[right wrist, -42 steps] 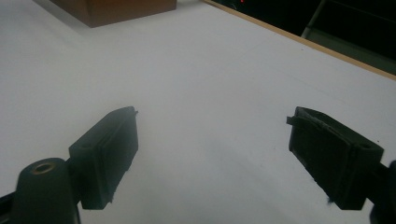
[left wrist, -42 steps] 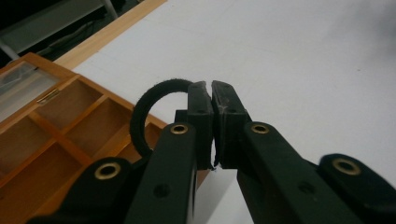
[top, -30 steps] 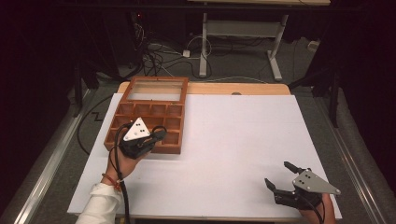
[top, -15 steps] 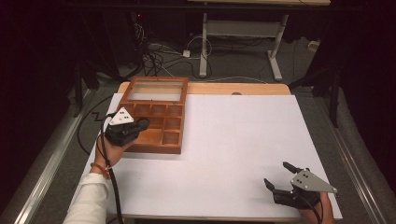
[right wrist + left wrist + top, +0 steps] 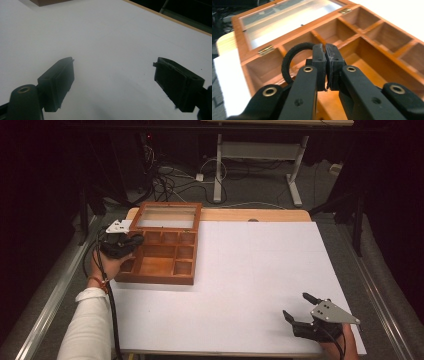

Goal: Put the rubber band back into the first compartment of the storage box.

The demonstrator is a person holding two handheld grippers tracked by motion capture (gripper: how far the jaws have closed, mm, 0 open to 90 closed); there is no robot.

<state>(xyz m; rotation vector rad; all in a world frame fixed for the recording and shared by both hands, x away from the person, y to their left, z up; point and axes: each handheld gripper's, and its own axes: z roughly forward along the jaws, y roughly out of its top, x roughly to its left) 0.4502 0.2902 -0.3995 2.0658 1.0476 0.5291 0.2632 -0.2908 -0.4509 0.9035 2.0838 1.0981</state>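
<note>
High view, what changed: the left hand-held gripper (image 5: 121,245) has moved to the far left part of the wooden box (image 5: 162,243) since a second ago; it was over the box's near middle then.
Left gripper view, hold: its jaws are pressed tight together on a black hair band (image 5: 291,59), and the loop sticks out to the left of the jaws.
Where the band is: it hangs just above a small compartment (image 5: 265,67) at the box's back-left corner, right under the left hand-held gripper.
What this means: the band looks ready to be dropped into that little space; the jaws would need to open next.
Right hand-held gripper (image 5: 306,319): it has stayed in the same place, far to the right of the left one, with its jaws spread wide and nothing between them.
Box lid (image 5: 166,216): it has a glass window and lies open flat beyond the left hand-held gripper.
Surface: a white sheet (image 5: 260,275) covers the desk (image 5: 280,215), whose light wood shows at the far edge.
Room: dark, with cables (image 5: 167,177) on the floor and white desk legs (image 5: 295,170) behind.
</note>
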